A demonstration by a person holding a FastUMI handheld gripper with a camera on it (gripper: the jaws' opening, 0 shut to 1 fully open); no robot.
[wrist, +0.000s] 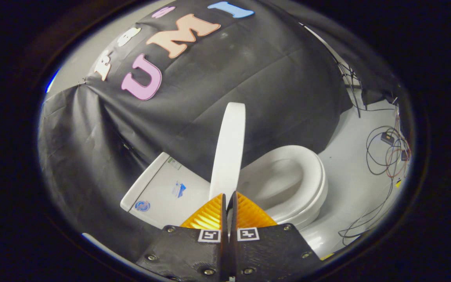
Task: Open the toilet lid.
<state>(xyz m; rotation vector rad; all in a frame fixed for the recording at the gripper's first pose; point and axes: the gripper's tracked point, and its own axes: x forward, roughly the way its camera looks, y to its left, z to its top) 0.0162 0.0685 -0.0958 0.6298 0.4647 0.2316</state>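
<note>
Hand-held gripper [229, 199]: nearest thing in view; its two fingers are drawn together with only a thin slit between them, tips just at the lower edge of the toilet lid. Nothing visibly sits between the fingers; whether the tips touch the lid I cannot tell.

Fingers [210, 215]: ribbed wedge-shaped pads meeting at a point; a square marker tag sits on each at the base.

Toilet lid [229, 150]: white, raised, standing close to upright and seen edge-on; it rises straight up from just ahead of the fingertips, leaning slightly toward the cistern side.

Toilet seat [311, 184]: white oval ring, lying down flat on the bowl, to the right of the lid; it is uncovered and the inside of the bowl shows through it.

Cistern [163, 192]: white box to the left of the lid, behind the hinge end; small stickers on its top face, not read.

Floor [350, 156]: pale grey, beyond and to the right of the toilet seat.

Cables [386, 156]: thin dark loops lying on the floor, well apart from the toilet, with a couple of small dark boxes among them.

Booth wall [272, 86]: black cloth, creased, hanging behind the lid and the cistern; farthest thing.
</note>
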